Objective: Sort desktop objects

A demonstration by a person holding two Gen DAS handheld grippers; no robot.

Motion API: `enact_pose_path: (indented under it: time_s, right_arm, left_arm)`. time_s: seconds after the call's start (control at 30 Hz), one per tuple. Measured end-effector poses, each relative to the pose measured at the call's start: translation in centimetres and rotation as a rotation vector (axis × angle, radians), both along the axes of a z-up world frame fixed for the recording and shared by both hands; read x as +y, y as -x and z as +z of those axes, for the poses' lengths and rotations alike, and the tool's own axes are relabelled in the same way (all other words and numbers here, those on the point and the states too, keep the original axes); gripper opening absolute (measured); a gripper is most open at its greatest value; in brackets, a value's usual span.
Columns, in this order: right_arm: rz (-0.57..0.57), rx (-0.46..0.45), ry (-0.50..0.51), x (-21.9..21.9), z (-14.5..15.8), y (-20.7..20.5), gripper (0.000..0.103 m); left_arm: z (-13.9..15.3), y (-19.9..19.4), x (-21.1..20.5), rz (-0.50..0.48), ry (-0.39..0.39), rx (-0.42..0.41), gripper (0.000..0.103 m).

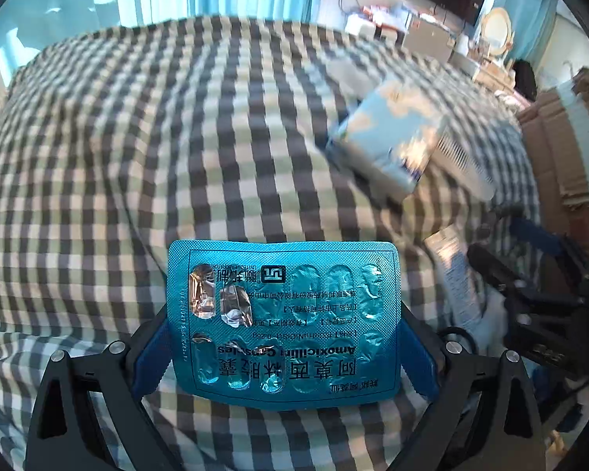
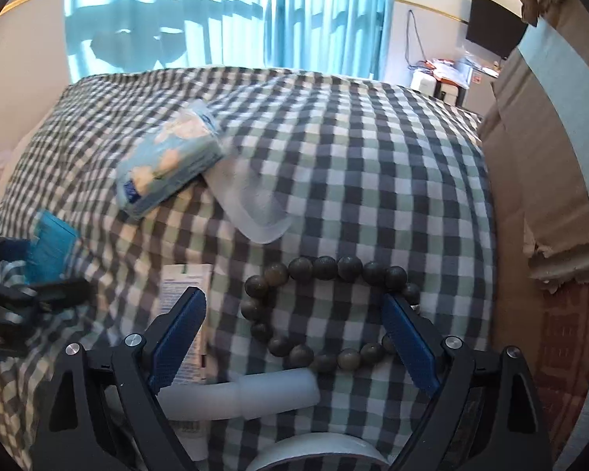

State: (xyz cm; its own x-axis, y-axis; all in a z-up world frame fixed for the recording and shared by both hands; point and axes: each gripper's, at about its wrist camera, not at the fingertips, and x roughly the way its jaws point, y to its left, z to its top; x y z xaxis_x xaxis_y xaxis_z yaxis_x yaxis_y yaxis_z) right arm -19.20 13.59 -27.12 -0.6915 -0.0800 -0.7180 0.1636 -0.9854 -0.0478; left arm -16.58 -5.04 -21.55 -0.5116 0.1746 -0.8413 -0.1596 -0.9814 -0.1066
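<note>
The left gripper (image 1: 282,337) had its jaws clamped on a blue pill sheet (image 1: 282,322), held up above the checked cloth (image 1: 137,157) that covered the bench. The right gripper (image 2: 294,337) hung with its jaws wide apart and empty, one on each side of a bead bracelet (image 2: 326,314) lying on the cloth. Sorting looked barely begun: only the pill sheet was in hand, and no sorted pile showed. Left lying were the bracelet, a tissue pack (image 2: 169,165), a clear plastic piece (image 2: 255,204) just beside it, a white tube (image 2: 247,396) and a printed tube (image 2: 186,314) near the right jaws. A cardboard box (image 2: 538,180) stood at the bench's edge.
</note>
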Motion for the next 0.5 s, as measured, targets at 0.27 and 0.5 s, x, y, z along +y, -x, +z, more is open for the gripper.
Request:
enact_pose_path:
  time_s: [0.27,0.5]
  right_arm:
    - [-0.046,-0.027,0.022,2.6,-0.3,0.1,0.036]
    - [-0.021,-0.02,0.107,3.7,0.7,-0.9,0.011]
  left_arm:
    - [1.4,-0.3,-2.1,-0.02,-0.062,0.082,0.098]
    - [4.2,-2.5,-1.0,-0.058,-0.063,0.154,0.098]
